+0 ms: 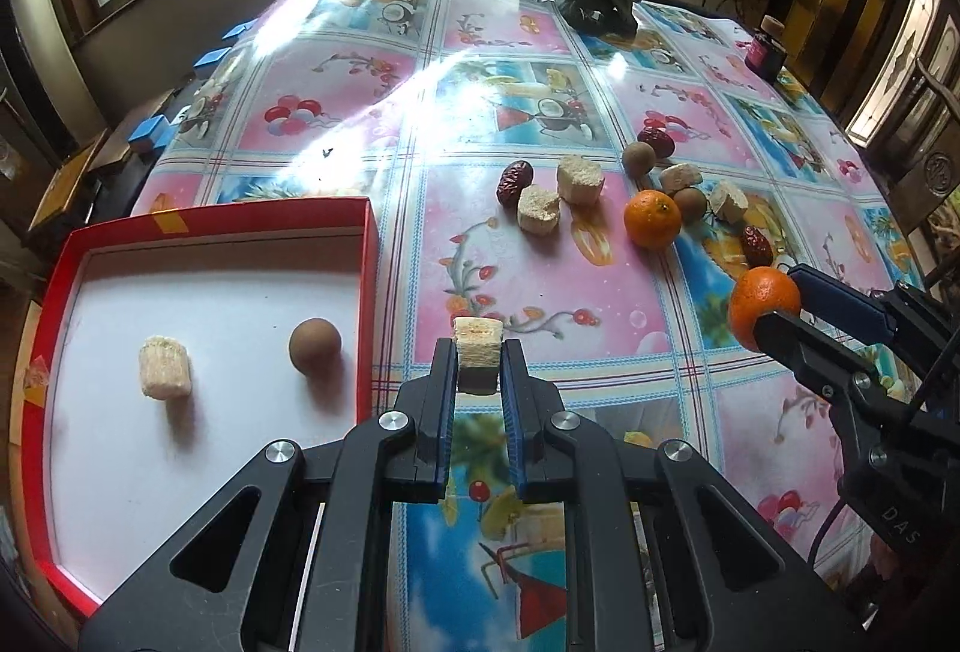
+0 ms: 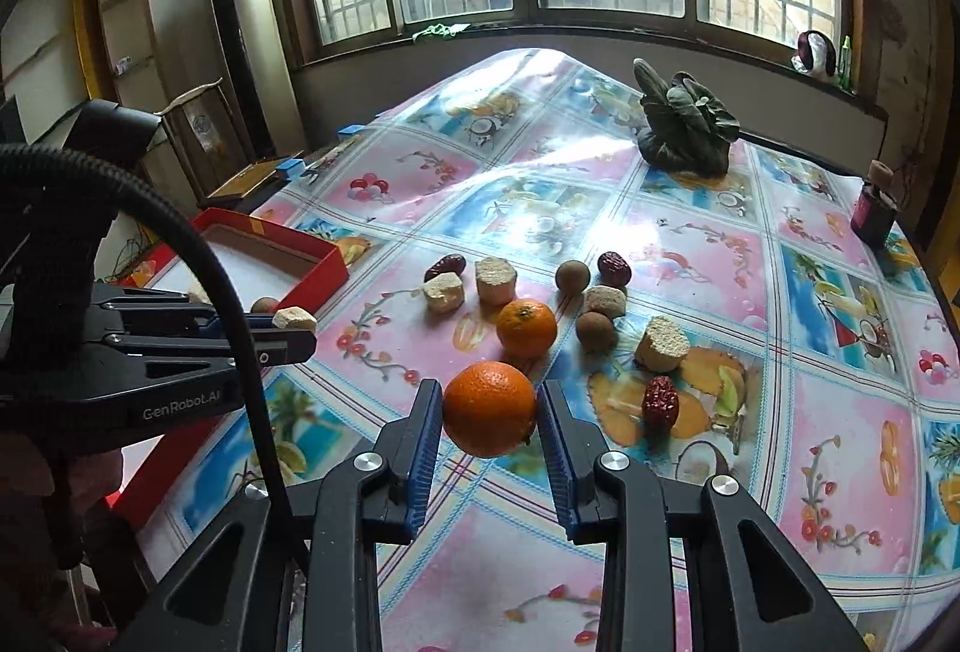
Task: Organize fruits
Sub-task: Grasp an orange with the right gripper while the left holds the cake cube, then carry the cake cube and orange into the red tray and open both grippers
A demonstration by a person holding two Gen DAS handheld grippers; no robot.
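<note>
My left gripper (image 1: 477,361) is shut on a pale cut chunk (image 1: 477,346), held above the tablecloth just right of the red tray (image 1: 366,292). In the tray lie a pale chunk (image 1: 165,367) and a brown round fruit (image 1: 315,344). My right gripper (image 2: 489,400) is shut on an orange (image 2: 489,407), lifted off the table; the same orange (image 1: 763,307) shows at the right of the left wrist view. On the cloth remain another orange (image 2: 526,328), several pale chunks (image 2: 495,280), red dates (image 2: 660,403) and brown round fruits (image 2: 596,331).
A leafy green vegetable (image 2: 684,129) sits at the table's far side. A dark jar (image 2: 873,214) stands near the far right edge. Blue blocks (image 1: 150,132) lie along the left edge. Windows run behind the table.
</note>
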